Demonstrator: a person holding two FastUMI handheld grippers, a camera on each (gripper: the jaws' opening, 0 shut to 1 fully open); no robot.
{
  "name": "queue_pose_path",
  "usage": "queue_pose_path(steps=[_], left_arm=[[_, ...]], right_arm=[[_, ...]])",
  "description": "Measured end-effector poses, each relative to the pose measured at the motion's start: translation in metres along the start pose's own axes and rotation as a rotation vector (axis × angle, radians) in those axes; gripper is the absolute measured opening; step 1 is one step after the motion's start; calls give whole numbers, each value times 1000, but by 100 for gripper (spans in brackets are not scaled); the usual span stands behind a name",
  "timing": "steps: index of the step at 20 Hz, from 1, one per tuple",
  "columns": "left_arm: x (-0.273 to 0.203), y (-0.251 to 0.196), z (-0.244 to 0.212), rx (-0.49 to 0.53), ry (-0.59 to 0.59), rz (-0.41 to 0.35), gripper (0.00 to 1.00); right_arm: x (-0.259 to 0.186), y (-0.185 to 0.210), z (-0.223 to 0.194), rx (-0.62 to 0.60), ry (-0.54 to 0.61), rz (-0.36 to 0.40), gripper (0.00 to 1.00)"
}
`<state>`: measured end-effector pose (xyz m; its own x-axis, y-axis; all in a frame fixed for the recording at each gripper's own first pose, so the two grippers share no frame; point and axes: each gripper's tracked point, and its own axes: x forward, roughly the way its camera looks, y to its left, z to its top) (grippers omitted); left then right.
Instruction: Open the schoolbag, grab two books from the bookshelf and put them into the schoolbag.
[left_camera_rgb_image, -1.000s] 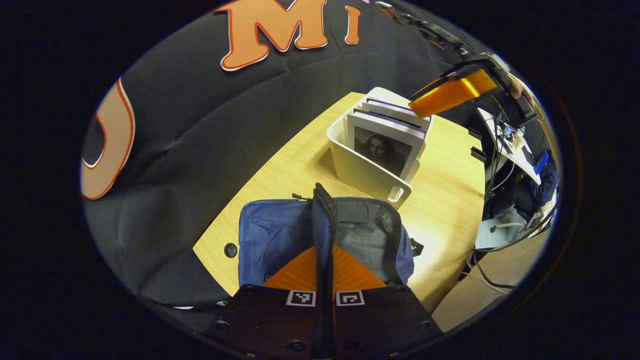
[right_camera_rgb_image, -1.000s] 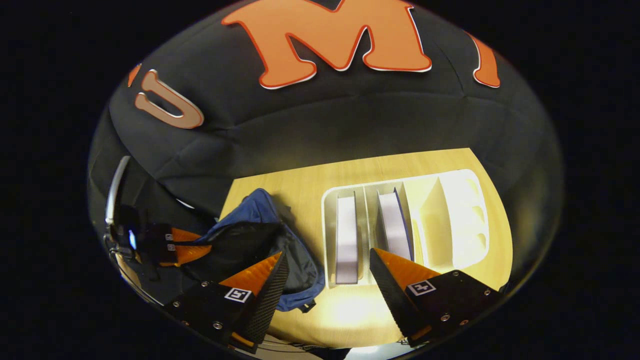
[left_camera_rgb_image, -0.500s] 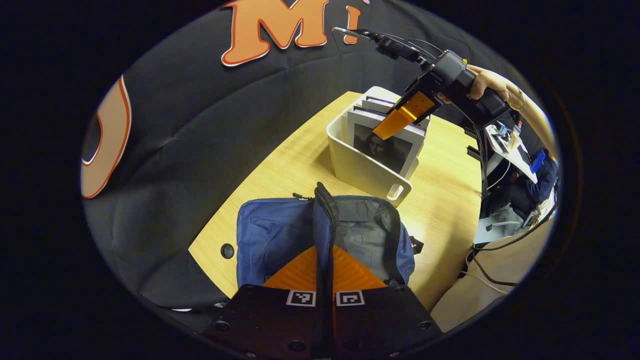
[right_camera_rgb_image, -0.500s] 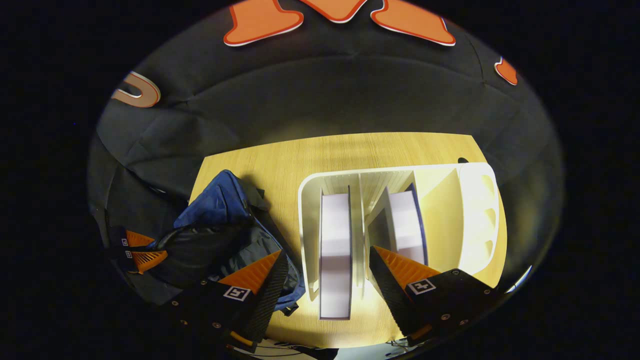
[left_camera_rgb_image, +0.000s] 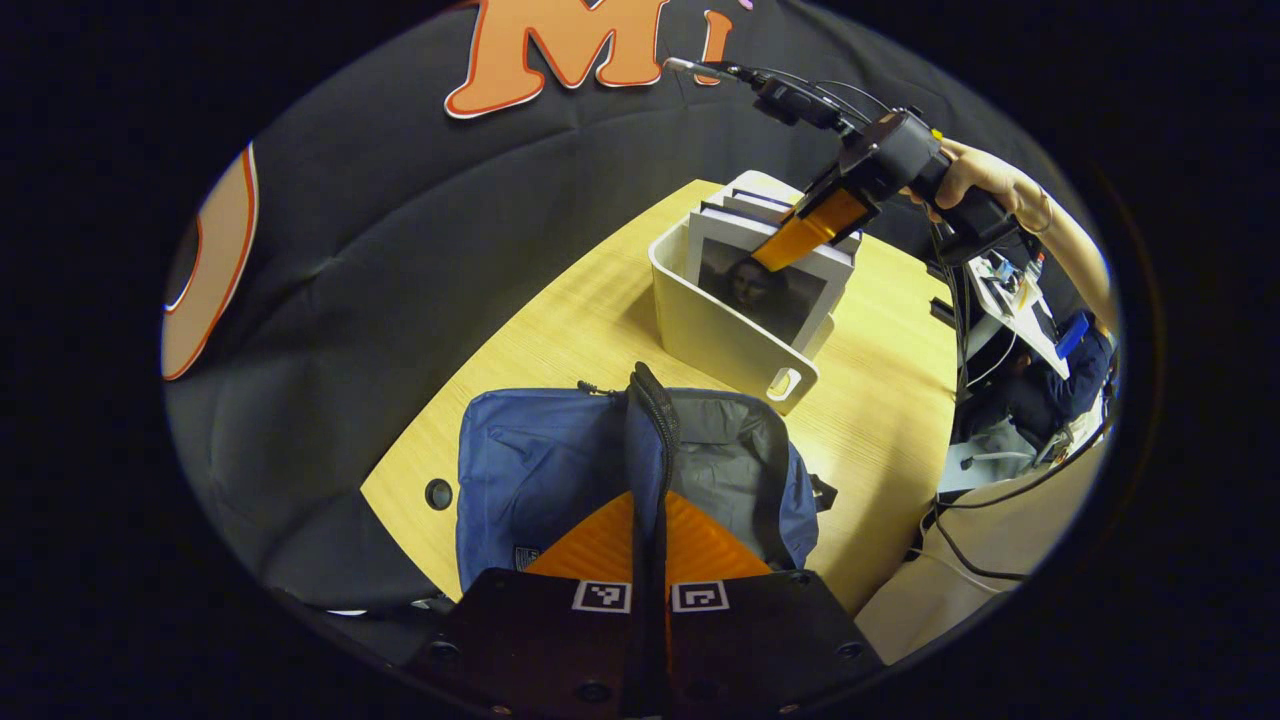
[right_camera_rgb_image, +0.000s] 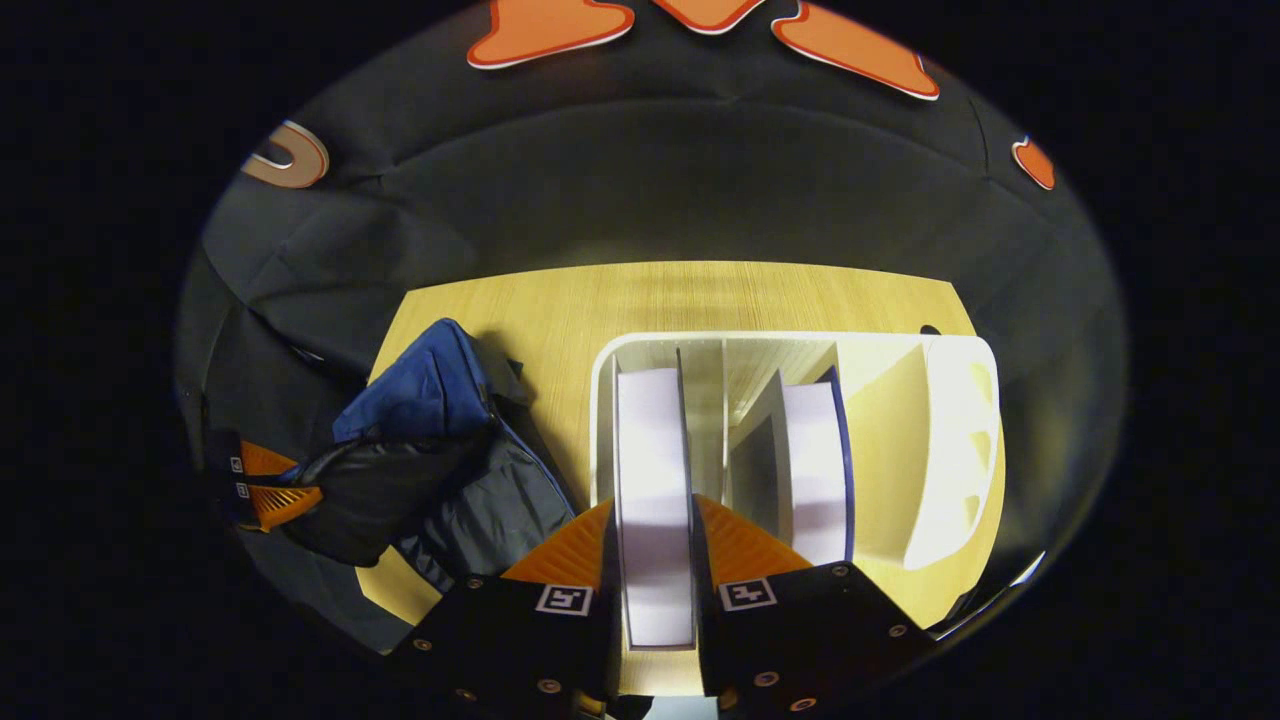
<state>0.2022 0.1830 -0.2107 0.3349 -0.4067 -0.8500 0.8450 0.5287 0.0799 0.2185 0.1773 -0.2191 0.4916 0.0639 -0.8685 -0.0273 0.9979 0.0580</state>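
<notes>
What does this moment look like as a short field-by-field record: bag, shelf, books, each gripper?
schoolbag: blue schoolbag lies on the wooden table, unzipped, grey lining showing
left gripper: left gripper shut on the schoolbag's raised zipper edge, holding the opening up
bookshelf: white bookshelf stands beyond the schoolbag, with upright dividers
books: first book in the leftmost slot, second book in a slot to its right
right gripper: right gripper shut on the first book, a finger on each side
task stage: no book in the schoolbag yet
</notes>
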Motion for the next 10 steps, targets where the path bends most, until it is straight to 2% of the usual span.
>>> queue_pose_path(steps=[2, 7, 10], left_arm=[[0, -2, 1, -1, 2, 1, 1], [0, -2, 0, 1, 8, 7, 1], [2, -4, 0, -13, 9, 13, 1]], right_arm=[[-16, 2, 8, 27, -34, 14, 31], [-88, -11, 33, 15, -166, -13, 31], [-145, -11, 41, 51, -261, 33, 31]])
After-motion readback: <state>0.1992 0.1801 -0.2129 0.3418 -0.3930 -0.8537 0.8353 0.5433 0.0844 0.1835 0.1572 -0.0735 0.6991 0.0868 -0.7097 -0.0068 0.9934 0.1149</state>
